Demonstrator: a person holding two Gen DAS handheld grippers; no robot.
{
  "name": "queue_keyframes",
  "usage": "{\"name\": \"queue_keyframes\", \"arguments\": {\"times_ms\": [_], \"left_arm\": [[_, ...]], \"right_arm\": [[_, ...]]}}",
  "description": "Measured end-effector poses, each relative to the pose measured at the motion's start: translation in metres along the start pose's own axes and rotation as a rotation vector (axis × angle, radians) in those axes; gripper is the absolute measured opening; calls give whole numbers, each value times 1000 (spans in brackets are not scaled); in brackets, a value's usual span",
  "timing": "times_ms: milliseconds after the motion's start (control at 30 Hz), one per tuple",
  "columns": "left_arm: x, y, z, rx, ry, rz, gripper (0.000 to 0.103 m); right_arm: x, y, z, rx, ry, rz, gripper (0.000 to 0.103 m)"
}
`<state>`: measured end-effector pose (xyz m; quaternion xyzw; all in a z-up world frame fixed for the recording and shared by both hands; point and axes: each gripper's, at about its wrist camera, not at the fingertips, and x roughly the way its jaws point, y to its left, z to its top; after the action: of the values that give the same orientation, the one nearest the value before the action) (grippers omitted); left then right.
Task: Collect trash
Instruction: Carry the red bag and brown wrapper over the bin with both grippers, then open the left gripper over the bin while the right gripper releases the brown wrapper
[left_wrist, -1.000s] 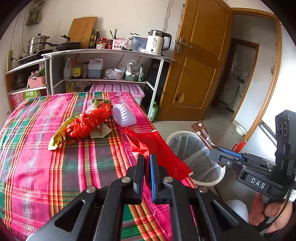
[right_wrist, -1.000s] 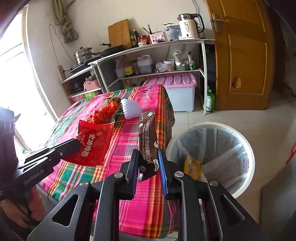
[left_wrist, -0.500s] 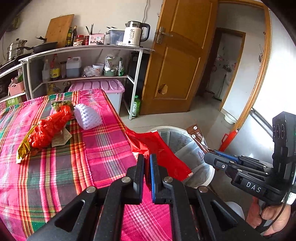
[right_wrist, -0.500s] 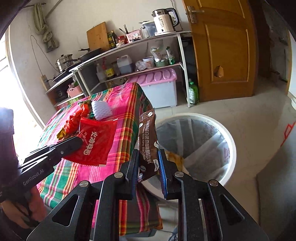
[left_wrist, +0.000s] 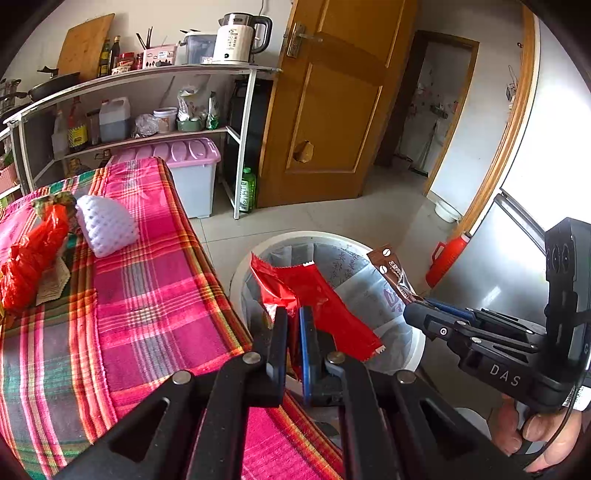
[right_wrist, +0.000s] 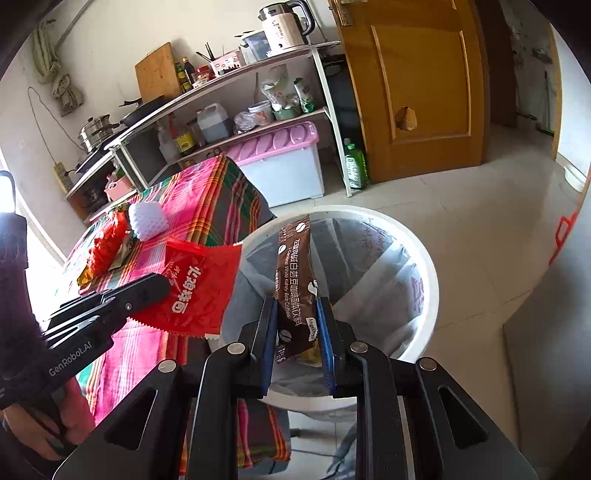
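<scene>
- Left gripper (left_wrist: 293, 325): jaws clenched on a glossy, crinkled red foil wrapper (left_wrist: 314, 295), which fans out ahead of the tips.
- Right gripper (right_wrist: 297, 325): blue-lined jaws pinch a slim brown coffee sachet (right_wrist: 295, 280), standing upright above the tips.
- Just beyond both tools: round white bin (right_wrist: 424, 266) with translucent liner; both wrappers hang over its mouth.
- Left of tools: plaid cloth table (left_wrist: 147, 295), with a dimpled white foam sleeve (left_wrist: 107, 225) and crumpled red bag (left_wrist: 29, 258).
- Farthest: wooden door (left_wrist: 332, 110).

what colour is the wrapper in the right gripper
Dark brown with white lettering, clearest in the right wrist view.
</scene>
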<state>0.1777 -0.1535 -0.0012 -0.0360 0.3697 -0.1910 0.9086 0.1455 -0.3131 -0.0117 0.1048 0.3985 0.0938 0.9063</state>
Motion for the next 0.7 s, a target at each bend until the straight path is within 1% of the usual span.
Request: {"name": "queue_keyframes", "arguments": {"times_ms": [200,333,400,433,700], "left_arm": [[21,-5,5,0,41,-6,7],[24,-2,2,-13,50,-6,7],[23,-1,1,-19,46,-8,7],[22,-1,1,-19,43,-8,7],[1,6,-4,-20,1,0,7]], "right_arm": [[17,-16,-2,25,40,-28,24],[21,-20,-3,31,48,-29,27],[21,-19,-3,30,43,-25,31],[20,-19,-3,28,41,-23,32],[8,-3,-3,6,12,12,32]]}}
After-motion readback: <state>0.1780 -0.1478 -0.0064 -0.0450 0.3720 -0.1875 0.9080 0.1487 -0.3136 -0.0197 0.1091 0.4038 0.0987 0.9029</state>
